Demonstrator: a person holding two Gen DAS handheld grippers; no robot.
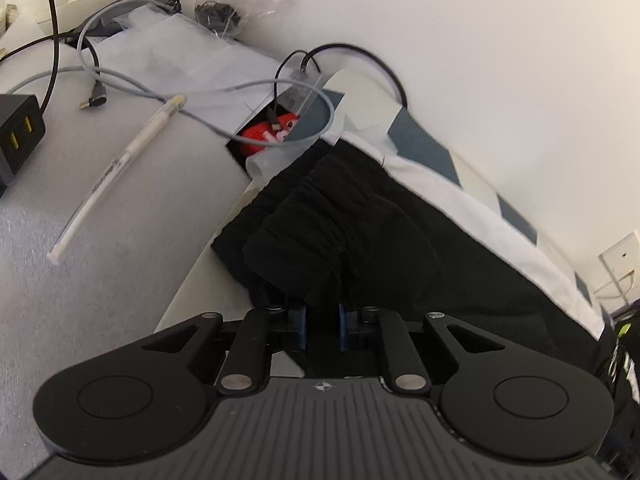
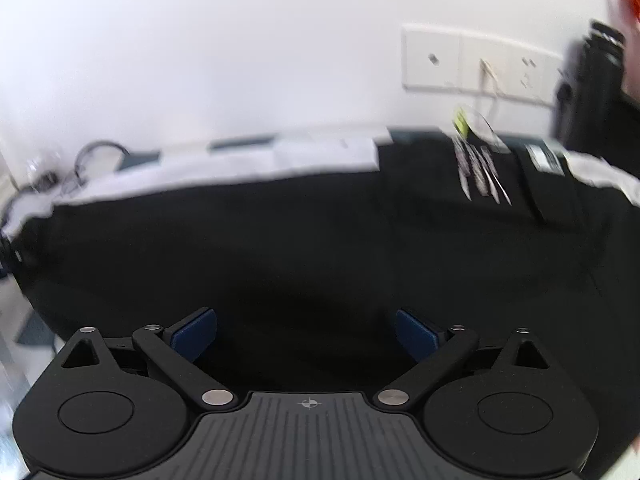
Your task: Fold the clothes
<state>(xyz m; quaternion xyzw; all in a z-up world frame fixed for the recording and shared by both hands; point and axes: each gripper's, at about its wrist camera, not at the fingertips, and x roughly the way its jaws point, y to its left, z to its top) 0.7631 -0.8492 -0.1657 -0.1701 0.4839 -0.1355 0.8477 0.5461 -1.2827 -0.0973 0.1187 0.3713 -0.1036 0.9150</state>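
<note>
A black garment [image 1: 360, 232] lies across a white and grey-blue checked cloth [image 1: 472, 196]. Its gathered elastic waistband [image 1: 304, 220] is bunched up in front of my left gripper [image 1: 323, 322]. That gripper's blue pads [image 1: 303, 326] stand close together with black fabric pinched between them. In the blurred right wrist view the same black garment [image 2: 280, 240] spreads wide, with a white printed patch [image 2: 476, 168] at its far right. Over the dark fabric hovers my right gripper [image 2: 306, 332], open, its blue pads [image 2: 192, 330] far apart and nothing between them.
Left of the garment, on a grey foam surface, lie a white pen [image 1: 120, 172], a grey cable [image 1: 140, 88] and a black charger [image 1: 16, 128]. A gap holds red objects [image 1: 256, 136]. A white wall with a socket plate [image 2: 460, 60] stands behind.
</note>
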